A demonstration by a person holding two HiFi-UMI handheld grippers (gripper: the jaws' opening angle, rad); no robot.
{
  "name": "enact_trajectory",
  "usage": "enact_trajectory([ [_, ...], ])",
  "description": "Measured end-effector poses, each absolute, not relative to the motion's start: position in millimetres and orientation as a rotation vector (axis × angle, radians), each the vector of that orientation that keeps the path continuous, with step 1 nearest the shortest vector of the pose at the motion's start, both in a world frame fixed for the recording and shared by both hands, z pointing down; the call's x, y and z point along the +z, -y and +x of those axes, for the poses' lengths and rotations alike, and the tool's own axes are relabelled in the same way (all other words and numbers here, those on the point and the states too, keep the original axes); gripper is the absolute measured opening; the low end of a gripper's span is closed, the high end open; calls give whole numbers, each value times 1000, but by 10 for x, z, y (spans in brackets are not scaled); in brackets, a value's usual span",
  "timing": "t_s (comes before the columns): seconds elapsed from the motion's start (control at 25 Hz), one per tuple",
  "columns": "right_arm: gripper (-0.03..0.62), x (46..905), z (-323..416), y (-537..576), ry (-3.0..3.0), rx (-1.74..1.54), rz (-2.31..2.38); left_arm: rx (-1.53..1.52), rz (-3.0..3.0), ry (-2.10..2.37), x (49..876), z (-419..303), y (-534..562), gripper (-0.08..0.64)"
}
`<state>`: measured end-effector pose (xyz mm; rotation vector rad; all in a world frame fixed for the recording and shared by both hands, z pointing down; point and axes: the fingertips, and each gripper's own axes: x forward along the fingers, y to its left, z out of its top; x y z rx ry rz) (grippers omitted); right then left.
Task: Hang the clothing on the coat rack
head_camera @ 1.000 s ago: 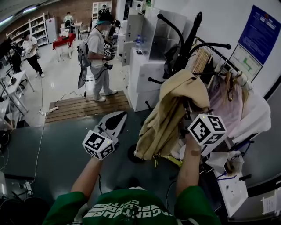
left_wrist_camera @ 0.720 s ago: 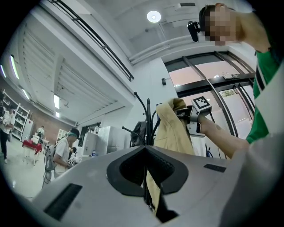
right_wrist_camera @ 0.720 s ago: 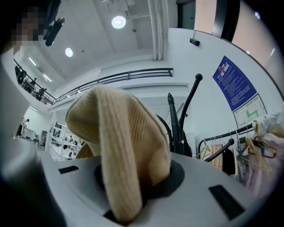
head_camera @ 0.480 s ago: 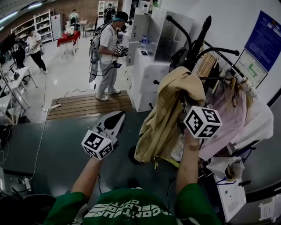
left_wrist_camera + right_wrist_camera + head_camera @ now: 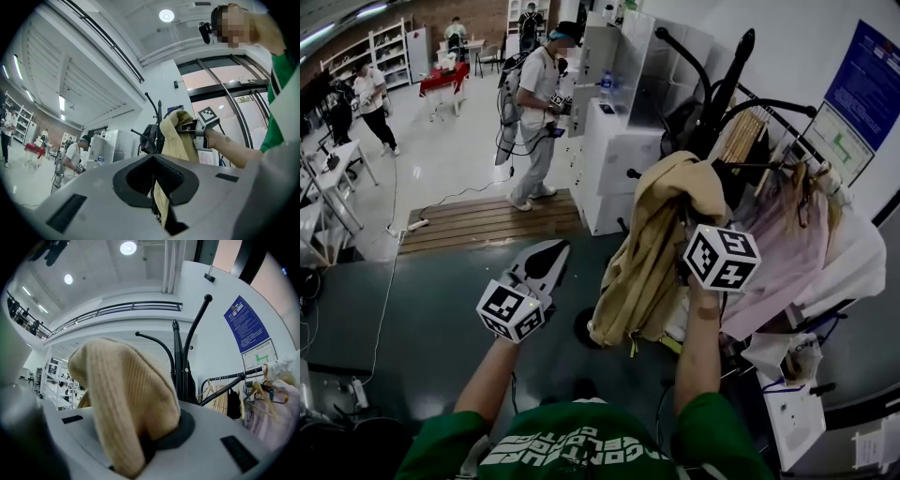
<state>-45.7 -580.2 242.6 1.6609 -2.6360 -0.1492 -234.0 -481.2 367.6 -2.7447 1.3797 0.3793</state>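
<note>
A tan knitted garment [image 5: 645,251] hangs in a long fold from my right gripper [image 5: 698,220], which is shut on its top edge. In the right gripper view the knit [image 5: 123,394] bulges up out of the jaws and covers them. The black coat rack [image 5: 724,80] with curved hooks [image 5: 177,359] stands just beyond the garment, its top above it. My left gripper [image 5: 546,253] is held low to the left, shut with nothing in it, and apart from the cloth. In the left gripper view the garment [image 5: 176,136] and rack [image 5: 158,124] show ahead.
A clothes rail [image 5: 787,141] with hangers and a pink garment [image 5: 792,244] stands right of the rack. White cabinets [image 5: 609,150] are behind it. A person with a backpack [image 5: 539,103] stands on the far floor by a wooden platform [image 5: 487,220].
My right gripper has carried the garment a little up and to the left, closer to the rack. The left gripper has stayed put. The person behind has shifted.
</note>
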Motion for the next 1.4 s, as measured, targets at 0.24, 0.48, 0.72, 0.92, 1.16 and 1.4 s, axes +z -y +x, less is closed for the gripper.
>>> enact_trajectory([
  [0.24, 67, 2669, -464, 5827, 2636, -119, 1641, 374, -2755, -1389, 3718, -2337, 4843, 5],
  [0.48, 67, 2808, -533, 5771, 2666, -118, 1600, 368, -2765, -1386, 3734, -2278, 4842, 5],
  [0.72, 68, 2883, -555, 5682, 2673, -132, 1593, 364, -2769, -1373, 3754, -2223, 4763, 5],
  [0.92, 72, 2895, -526, 5611, 2657, -129, 1603, 367, -2771, -1372, 3747, -2205, 4682, 5],
  [1.16, 146, 2951, -564, 5462, 2658, -106, 1581, 367, -2778, -1367, 3765, -2214, 4541, 5],
  [1.4, 207, 2970, -566, 5277, 2645, -96, 1577, 364, -2795, -1358, 3784, -2210, 4369, 5],
])
